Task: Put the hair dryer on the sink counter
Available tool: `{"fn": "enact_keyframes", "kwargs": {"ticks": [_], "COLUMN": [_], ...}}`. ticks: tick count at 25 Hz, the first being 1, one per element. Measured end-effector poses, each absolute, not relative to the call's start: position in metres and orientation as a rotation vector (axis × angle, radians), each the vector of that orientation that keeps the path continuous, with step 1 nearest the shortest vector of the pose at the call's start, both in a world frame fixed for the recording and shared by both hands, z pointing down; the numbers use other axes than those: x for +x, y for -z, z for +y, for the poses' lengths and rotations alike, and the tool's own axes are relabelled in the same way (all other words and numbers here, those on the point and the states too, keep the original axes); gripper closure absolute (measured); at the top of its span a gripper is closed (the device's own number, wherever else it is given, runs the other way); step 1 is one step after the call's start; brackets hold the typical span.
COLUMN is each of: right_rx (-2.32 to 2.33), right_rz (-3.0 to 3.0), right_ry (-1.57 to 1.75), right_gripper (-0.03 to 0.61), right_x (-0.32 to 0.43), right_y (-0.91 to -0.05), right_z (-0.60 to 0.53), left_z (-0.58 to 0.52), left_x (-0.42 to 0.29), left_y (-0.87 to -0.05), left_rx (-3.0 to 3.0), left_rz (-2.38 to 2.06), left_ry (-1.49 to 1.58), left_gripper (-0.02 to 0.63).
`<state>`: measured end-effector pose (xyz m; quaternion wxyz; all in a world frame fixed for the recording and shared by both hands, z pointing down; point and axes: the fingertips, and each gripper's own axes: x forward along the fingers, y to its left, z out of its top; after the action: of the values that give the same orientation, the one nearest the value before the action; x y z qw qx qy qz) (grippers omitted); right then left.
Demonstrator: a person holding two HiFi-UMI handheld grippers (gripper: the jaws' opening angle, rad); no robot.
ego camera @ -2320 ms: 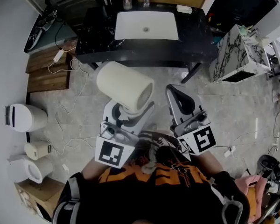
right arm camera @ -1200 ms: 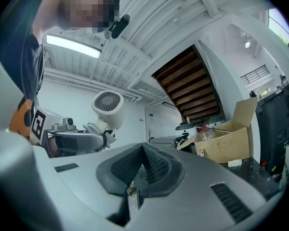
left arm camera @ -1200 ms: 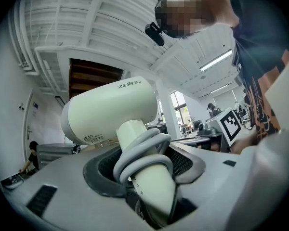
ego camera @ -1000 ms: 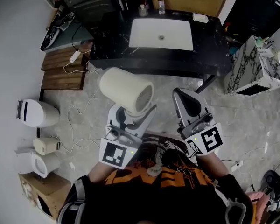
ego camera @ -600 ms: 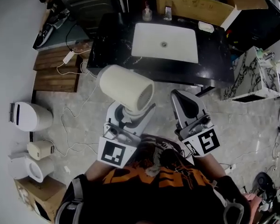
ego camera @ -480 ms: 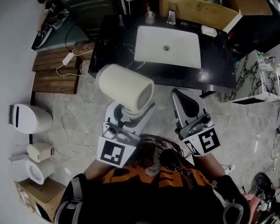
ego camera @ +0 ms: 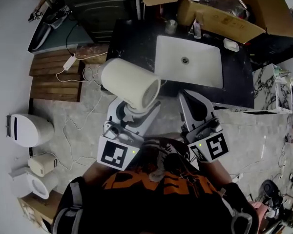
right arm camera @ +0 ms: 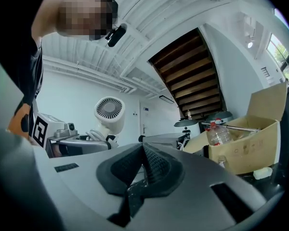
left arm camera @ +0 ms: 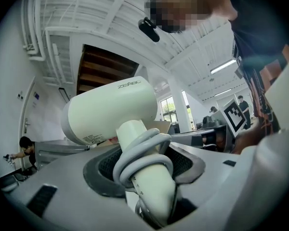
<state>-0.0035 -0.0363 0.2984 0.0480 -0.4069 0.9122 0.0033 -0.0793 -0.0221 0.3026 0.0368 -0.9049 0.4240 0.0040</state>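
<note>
Closer than a moment ago, the black sink counter [ego camera: 134, 43] now lies just ahead as the person walks up to it. The cream hair dryer [ego camera: 129, 83] rides along in the air, not yet set down. It sits in the left hand-held gripper [ego camera: 132, 113], whose jaws clamp the handle over the grey cord [left arm camera: 142, 150] coiled round it. The right hand-held gripper [ego camera: 191, 99] is empty, jaws pressed together. I'd say the carry is nearly over. Next comes a reach forward over the bare dark top left of the white basin [ego camera: 188, 61], lowering until the dryer rests, then letting go without snagging the cord.
</note>
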Motion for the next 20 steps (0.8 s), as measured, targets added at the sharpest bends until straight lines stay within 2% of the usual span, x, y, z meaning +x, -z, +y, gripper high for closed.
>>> {"fn": "enact_keyframes", "kwargs": {"ticks": [8,20], "right_rx": [-1.248,-1.094], "right_rz": [2.795,2.798], "right_ry": [0.061,0.047], "right_gripper": [0.565,0.565], "right_x": [-0.040,-0.011], "right_y": [-0.303,-0.313], "right_z": [-0.087,-0.169], "left_z": [-0.076,-0.153], "left_x": [-0.112,-0.093], "left_y": [-0.312,-0.307], "left_rx": [-2.813,-2.742], "left_rz": [1.342,1.464], "left_ry": [-0.024,-0.032], "left_gripper": [0.353,0.353]}}
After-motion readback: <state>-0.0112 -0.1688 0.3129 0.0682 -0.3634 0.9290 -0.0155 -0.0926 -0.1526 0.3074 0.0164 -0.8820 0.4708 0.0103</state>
